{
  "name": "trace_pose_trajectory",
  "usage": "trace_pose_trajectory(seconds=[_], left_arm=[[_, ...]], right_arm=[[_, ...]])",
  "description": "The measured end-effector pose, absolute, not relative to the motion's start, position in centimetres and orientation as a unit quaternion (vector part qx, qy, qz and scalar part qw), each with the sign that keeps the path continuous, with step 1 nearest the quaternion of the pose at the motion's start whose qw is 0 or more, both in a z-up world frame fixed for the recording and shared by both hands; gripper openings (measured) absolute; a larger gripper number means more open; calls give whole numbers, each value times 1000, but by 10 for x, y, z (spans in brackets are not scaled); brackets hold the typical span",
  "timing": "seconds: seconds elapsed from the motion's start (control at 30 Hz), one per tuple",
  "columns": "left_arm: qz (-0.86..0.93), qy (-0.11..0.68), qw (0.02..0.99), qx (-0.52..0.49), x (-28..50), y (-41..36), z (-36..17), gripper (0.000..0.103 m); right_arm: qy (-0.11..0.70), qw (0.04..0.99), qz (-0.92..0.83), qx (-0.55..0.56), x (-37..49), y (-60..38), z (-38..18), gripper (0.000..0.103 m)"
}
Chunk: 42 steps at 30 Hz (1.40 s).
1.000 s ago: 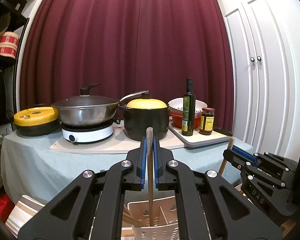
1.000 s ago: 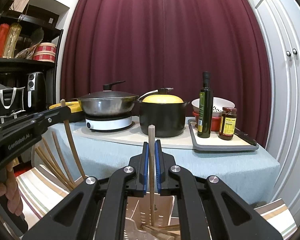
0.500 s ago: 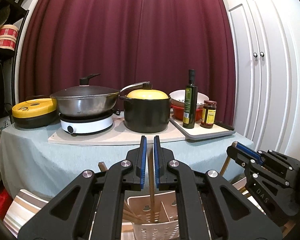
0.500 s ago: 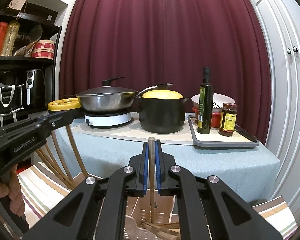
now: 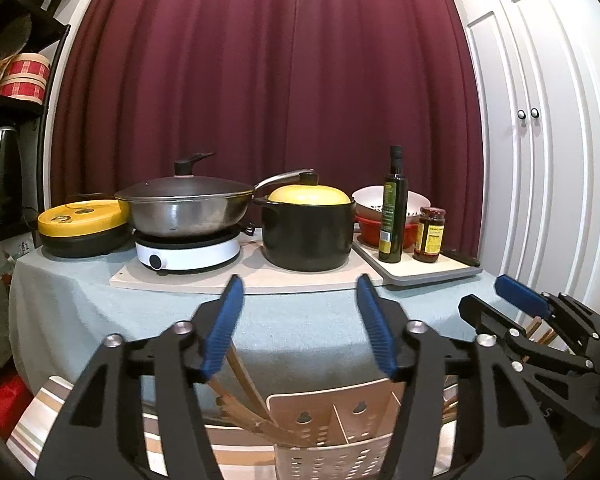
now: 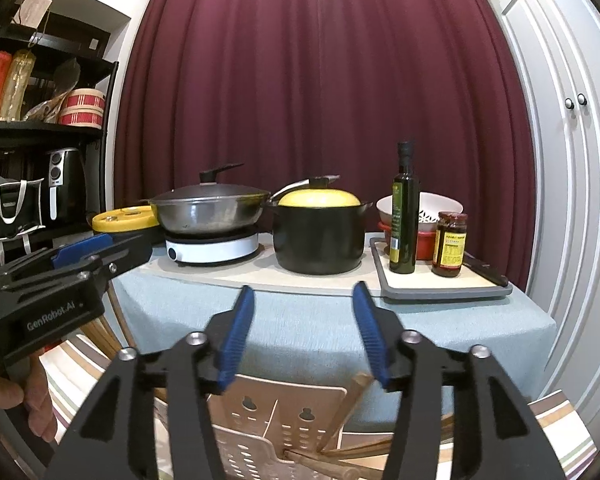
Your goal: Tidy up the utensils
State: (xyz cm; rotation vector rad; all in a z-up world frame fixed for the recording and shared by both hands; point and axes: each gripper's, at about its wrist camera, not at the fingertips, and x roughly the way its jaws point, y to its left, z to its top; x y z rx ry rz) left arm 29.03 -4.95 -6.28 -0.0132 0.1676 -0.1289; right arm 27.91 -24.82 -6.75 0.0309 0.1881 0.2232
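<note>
Both grippers are held above the utensil holder [image 5: 332, 440], a white perforated plastic caddy w/ a centre divider, positioned below the near edge of the table [image 5: 300, 320].

Left gripper [image 5: 298, 324]: jaws spread wide, nothing held. Right gripper [image 6: 302, 334]: jaws likewise spread wide, nothing held. This posture is consistent w/ a release directly over the caddy, judged from the alignment of each jaw gap w/ the compartments.

Wooden utensils [image 5: 244, 412] are seen leaning out of the left compartment in the left wrist view; further wooden handles [image 6: 340, 412] lean from the right side in the right wrist view. They rest tilted, not upright, because the compartments are wide relative to the handles.

Cookware at the back of the table, e.g. the black pot [image 5: 306, 232], is not involved.
</note>
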Motion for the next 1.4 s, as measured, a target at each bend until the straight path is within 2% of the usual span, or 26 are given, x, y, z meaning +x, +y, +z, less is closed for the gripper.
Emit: trace_pose_trajectory(seconds=[0.13,0.23,0.37,0.43,0.9,1.4], left_arm=[[-53,75,996,-1,285,-50,-60,72],[-42,67,997,5,280,-49,-57,80],[-21,54,998,17,270,-49,-53,91],[-11,47,999,25,263,-49,-51,92],[14,47,998,48,218,-49,-40,99],[5,113,993,37,114,-42,-54,99]], right_arm=[[85,990,108,18,276,-249,-63,71],[85,991,104,22,275,-251,-61,78],[84,991,95,28,270,-254,-56,81],[83,992,89,28,266,-256,-53,84],[96,993,65,22,226,-261,-42,85],[130,989,62,18,131,-271,-50,85]])
